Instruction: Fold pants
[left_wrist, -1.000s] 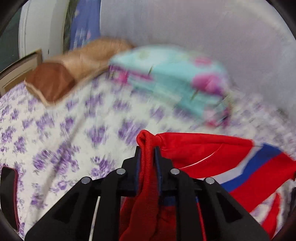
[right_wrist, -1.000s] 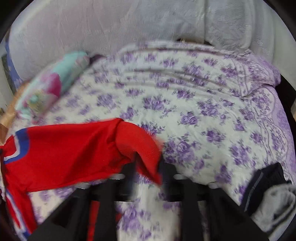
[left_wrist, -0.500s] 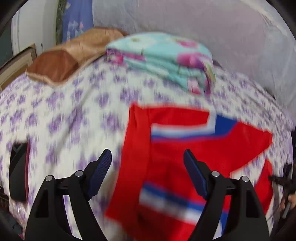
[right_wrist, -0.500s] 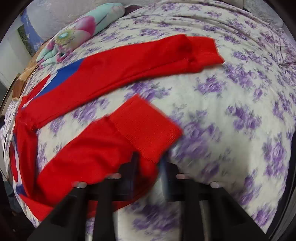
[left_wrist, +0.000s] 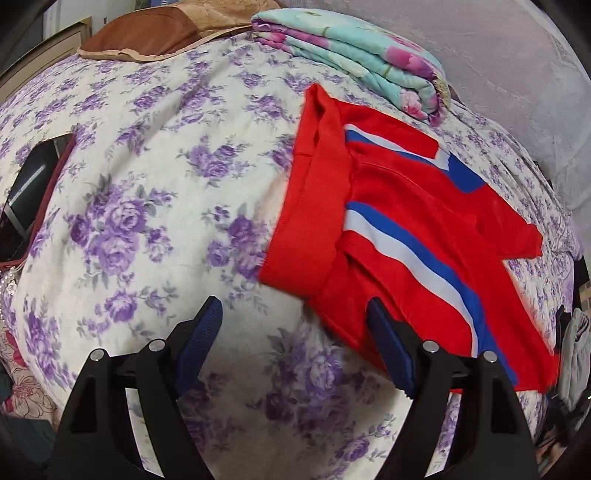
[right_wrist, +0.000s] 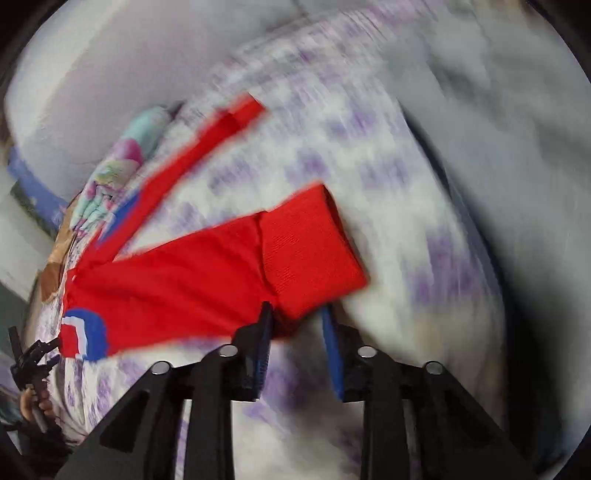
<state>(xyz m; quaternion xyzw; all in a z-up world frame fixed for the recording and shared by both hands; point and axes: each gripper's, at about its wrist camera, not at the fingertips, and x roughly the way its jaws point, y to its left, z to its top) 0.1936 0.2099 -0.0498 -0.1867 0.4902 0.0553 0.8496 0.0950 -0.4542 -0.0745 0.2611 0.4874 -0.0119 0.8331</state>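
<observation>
Bed (left_wrist: 155, 206) with purple-flowered cover, folded quilt (left_wrist: 354, 55) at far side. Red pants (left_wrist: 417, 236) lie flat on it, no legible writing. Left gripper (left_wrist: 291, 343) gapes wide, empty; right gripper (right_wrist: 295, 332) parted, cuff between fingers, unclamped.

right-wrist view motion-blurred; red pants (right_wrist: 207, 280) smeared at the edges, bedspread (right_wrist: 424, 229) pattern unreadable

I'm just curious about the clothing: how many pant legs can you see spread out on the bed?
2. In the right wrist view, one red leg lies near the right gripper, its cuff by the open jaws; the other leg stretches toward the folded floral blanket.
</observation>
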